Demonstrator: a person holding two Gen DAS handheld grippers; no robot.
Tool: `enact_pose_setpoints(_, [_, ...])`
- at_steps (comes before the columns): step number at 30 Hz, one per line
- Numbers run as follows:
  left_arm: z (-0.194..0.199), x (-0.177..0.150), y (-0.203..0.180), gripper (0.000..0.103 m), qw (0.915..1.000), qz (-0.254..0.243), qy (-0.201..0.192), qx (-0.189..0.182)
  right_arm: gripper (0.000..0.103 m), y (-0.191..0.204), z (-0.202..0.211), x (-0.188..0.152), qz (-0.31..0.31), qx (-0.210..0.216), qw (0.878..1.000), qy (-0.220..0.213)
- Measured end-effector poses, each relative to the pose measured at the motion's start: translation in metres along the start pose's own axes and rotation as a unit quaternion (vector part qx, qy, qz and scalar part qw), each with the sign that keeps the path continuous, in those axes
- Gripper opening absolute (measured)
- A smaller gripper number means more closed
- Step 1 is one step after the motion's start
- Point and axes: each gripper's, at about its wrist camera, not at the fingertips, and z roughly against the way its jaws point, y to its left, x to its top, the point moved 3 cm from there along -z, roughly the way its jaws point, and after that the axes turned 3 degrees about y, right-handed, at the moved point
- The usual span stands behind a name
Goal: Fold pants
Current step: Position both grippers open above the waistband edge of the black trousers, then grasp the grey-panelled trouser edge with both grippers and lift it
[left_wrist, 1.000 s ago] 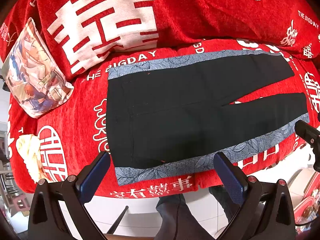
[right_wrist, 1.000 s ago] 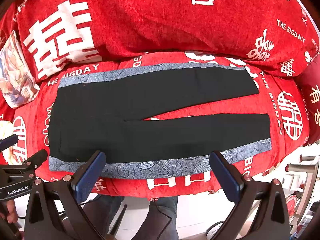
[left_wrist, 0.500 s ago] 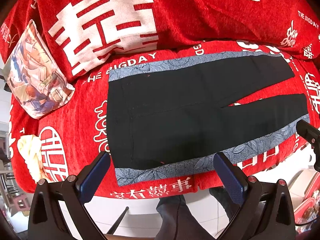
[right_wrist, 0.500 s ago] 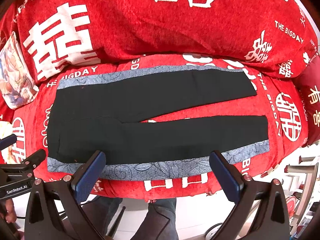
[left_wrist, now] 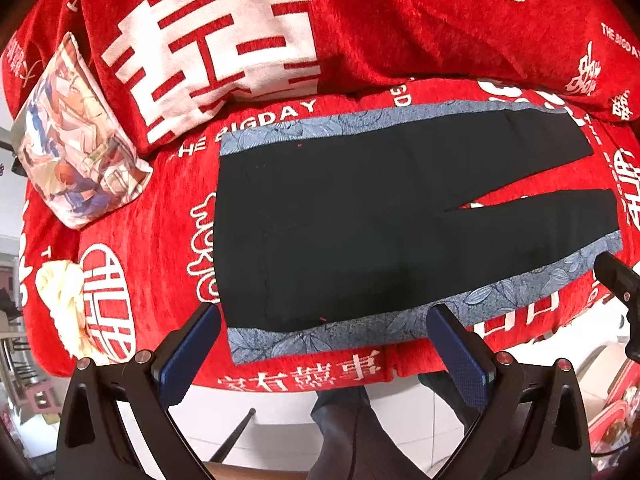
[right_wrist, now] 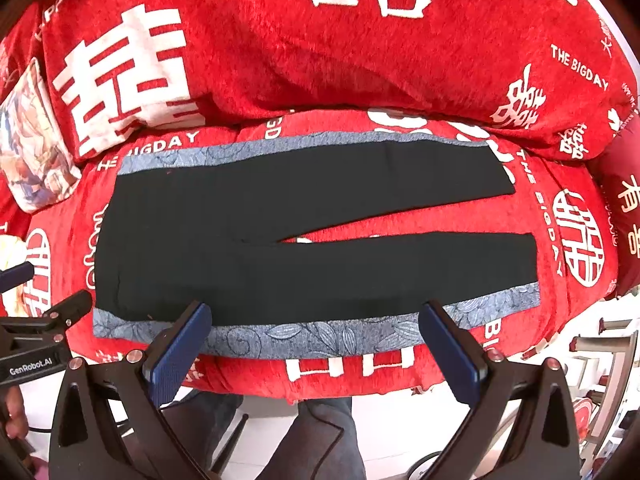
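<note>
One pair of black pants (right_wrist: 304, 240) lay flat on a red sofa cover (right_wrist: 320, 52); the left gripper (left_wrist: 320, 344) and right gripper (right_wrist: 316, 336) hung spread, empty.

Home living rm: sofa (right_wrist: 360, 40) w/ red wedding-print cover, printed cushion (left_wrist: 76, 136), tile floor (left_wrist: 260, 404).

Red sofa cover (left_wrist: 360, 40) with white characters; printed cushion (left_wrist: 76, 136) at left end against backrest; pale yellow cloth (left_wrist: 64, 300) near front-left edge
</note>
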Motion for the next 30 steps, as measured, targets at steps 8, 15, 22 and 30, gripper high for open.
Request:
enact_pose_setpoints(8, [-0.007, -0.011, -0.019, 0.103, 0.9984, 0.046, -0.005, 0.033, 0.103, -0.025, -0.026, -0.014, 0.024, 0.034, 0.999, 0.022])
enact_pose_setpoints(15, [-0.022, -0.033, -0.023, 0.103, 0.9920, 0.120, 0.021, 0.032, 0.103, -0.040, -0.056, -0.016, 0.048, 0.052, 0.997, 0.045])
enact_pose_setpoints(22, [-0.057, -0.041, -0.013, 0.103, 0.9932, 0.114, 0.007, 0.021, 0.103, -0.033, -0.083, -0.022, 0.046, 0.065, 0.995, 0.056])
enact_pose_setpoints(30, [-0.120, -0.052, 0.013, 0.103, 0.9918, 0.128, 0.007, -0.003, 0.103, -0.011, -0.128, -0.035, 0.036, 0.070, 0.995, 0.056])
